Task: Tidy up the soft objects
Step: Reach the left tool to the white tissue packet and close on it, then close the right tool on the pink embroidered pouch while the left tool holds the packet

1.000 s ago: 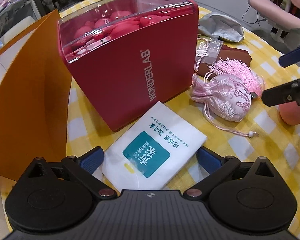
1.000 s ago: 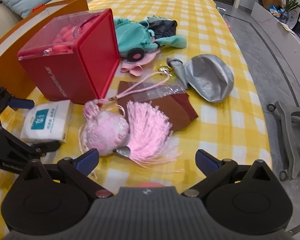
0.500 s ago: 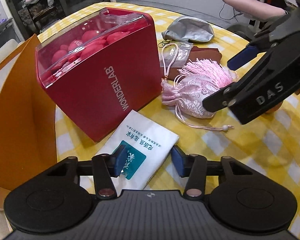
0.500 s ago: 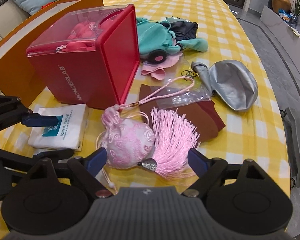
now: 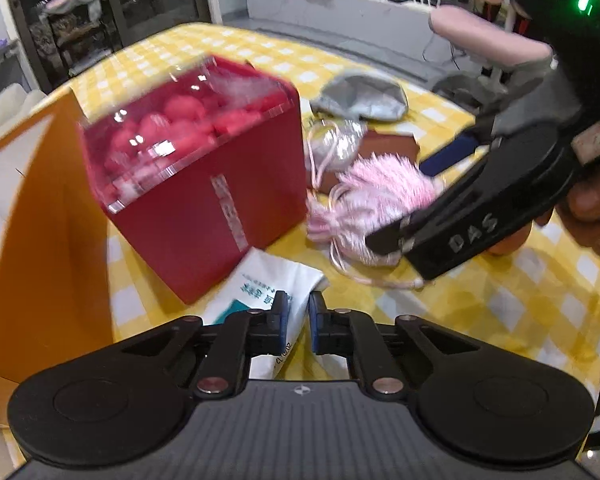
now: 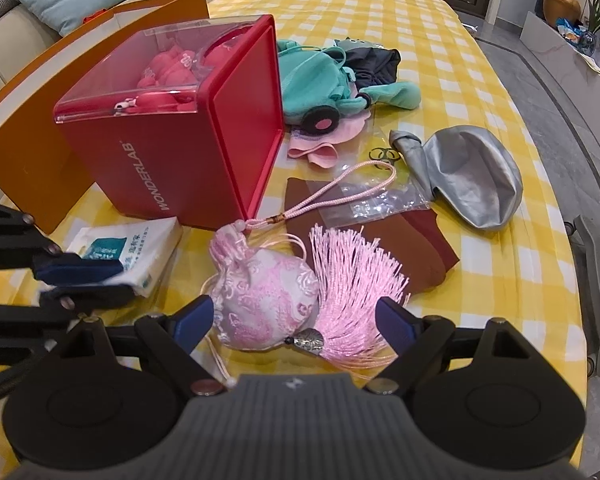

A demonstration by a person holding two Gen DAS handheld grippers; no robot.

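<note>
Red box [image 6: 172, 160] full of pink soft things on the yellow checked table [image 6: 480, 280].
The left gripper [image 5: 298, 316] pinches the white packet [image 6: 140, 248] beside it; the right gripper [image 6: 296, 316] is wide open around the pink pouch [image 6: 264, 296].

Left gripper [image 5: 298, 322] pinched nearly closed, right gripper [image 6: 294, 316] spread wide.
Both angled steeply downward, jaws forward.
</note>
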